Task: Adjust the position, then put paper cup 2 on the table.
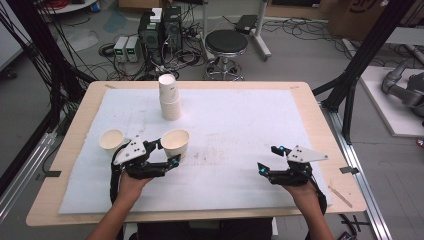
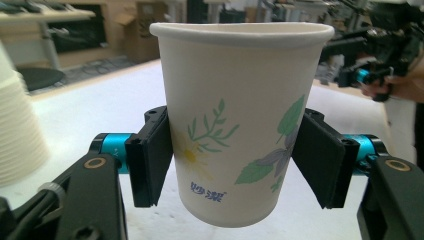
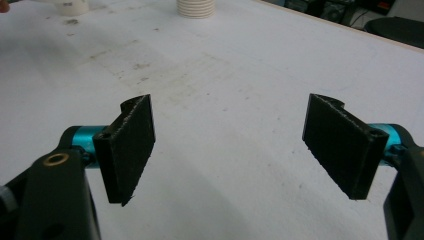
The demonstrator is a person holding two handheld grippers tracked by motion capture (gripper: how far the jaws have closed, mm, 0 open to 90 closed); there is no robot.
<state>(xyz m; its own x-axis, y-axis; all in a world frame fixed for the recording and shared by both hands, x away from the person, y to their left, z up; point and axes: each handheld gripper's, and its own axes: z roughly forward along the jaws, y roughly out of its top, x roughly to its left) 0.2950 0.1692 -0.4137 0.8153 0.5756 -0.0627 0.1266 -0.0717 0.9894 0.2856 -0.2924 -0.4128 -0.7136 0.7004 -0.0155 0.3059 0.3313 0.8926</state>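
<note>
White-padded worktop (image 1: 240,125), cluttered lab floor behind. Left claw (image 1: 167,151) reaching forward from a low forearm, pinching a flowered paper cup (image 1: 175,143) upright, mouth up, front-left of centre. Right claw (image 1: 270,158) level, spread wide, holding nothing.

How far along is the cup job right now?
One cup already stands alone on the white mat, left of the left gripper. A second cup is in hand, clamped between that gripper's jaws. The stack at the back still has several cups. The right gripper is open and holds nothing.
</note>
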